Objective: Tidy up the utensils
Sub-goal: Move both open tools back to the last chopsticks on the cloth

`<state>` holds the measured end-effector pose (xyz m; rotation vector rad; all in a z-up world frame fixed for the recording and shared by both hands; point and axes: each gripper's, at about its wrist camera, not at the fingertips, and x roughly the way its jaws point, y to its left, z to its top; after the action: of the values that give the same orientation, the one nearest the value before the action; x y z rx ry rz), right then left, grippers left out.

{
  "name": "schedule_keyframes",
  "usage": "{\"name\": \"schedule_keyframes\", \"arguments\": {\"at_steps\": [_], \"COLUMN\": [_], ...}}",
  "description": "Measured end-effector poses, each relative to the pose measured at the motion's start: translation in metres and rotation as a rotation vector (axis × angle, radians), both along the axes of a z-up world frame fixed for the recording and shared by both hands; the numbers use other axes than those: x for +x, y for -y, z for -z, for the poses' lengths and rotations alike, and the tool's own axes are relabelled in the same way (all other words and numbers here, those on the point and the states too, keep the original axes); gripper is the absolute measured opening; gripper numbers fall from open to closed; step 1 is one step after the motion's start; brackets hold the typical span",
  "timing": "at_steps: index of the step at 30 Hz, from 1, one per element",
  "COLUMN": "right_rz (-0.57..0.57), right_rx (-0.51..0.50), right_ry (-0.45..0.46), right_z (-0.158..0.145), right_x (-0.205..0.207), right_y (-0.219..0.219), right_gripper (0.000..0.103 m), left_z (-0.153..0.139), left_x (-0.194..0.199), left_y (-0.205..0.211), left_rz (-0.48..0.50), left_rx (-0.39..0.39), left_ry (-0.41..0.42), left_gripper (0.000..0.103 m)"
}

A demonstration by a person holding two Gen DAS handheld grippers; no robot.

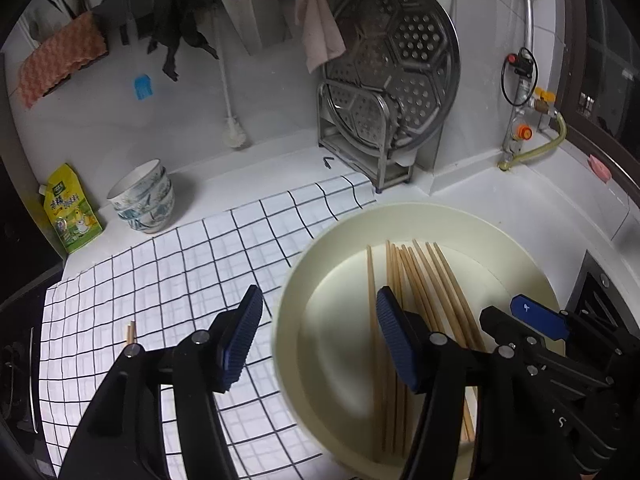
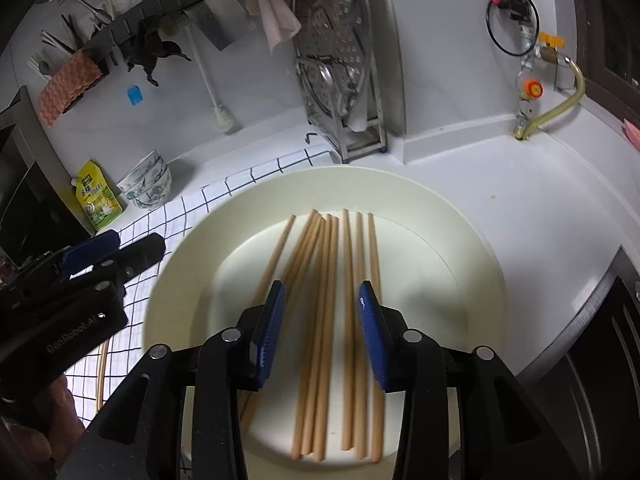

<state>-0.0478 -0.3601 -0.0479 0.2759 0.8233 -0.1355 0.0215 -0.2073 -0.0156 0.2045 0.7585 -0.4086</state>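
Hovering over cream plate [image 2: 460, 216] near bench's right edge, both grippers empty. Chopsticks [image 2: 332, 320] lie together in plate, gathered tidy. Left gripper [image 1: 316, 332] fingers apart; right gripper [image 2: 322, 332] fingers apart. One stray chopstick [image 1: 130, 332] waits on checked cloth [image 1: 168, 264].

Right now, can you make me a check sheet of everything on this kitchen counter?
Surface: white counter, partly under a checked cloth.
Job's things: wooden chopsticks lying in a cream plate; one stray chopstick on the cloth.
Clutter: stacked bowls, yellow pouch, steamer tray in a metal rack.
Grippers: left hand-held gripper open, straddling the plate's rim; right hand-held gripper open above the chopsticks, holding nothing.
Cables: yellow hose from a gas valve.
Surroundings: wall rail with cloths, sponge.
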Motion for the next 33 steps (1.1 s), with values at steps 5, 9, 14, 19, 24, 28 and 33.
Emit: {"name": "schedule_keyframes", "arguments": {"at_steps": [5,9,14,19,24,28,33], "right_rz": [-0.008,-0.016,-0.024,-0.039,-0.073,-0.114,-0.159], "right_rx": [-0.014,-0.020,-0.032,-0.038,-0.040,-0.041,-0.044], "right_ry": [0.017,0.022,0.034,0.035,0.033,0.027,0.015], "right_z": [-0.009,-0.017,-0.026,-0.027,-0.026,-0.023,-0.016], "right_x": [0.001,0.003,0.005,0.009,0.018,0.027,0.034], "right_y": [-0.022,-0.041,-0.072,-0.107,-0.144,-0.178,-0.214], "right_gripper": [0.041,0.046,0.052,0.054,0.054,0.055,0.056], "left_z": [-0.014,-0.021,-0.019,-0.014,-0.012,-0.005,0.005], "left_x": [0.001,0.003,0.009,0.018,0.025,0.030,0.035], "left_y": [-0.027,-0.055,-0.096,-0.142,-0.184,-0.215,-0.253], "left_rz": [-0.019,-0.041,-0.068,-0.106,-0.140,-0.176,-0.219], "left_rx": [-0.018,-0.030,-0.031,-0.021,-0.014,-0.012,-0.008], "left_ry": [0.028,0.045,0.039,0.026,0.037,0.030,0.015], "left_gripper": [0.066,0.069,0.073,0.075,0.076,0.076,0.076]}}
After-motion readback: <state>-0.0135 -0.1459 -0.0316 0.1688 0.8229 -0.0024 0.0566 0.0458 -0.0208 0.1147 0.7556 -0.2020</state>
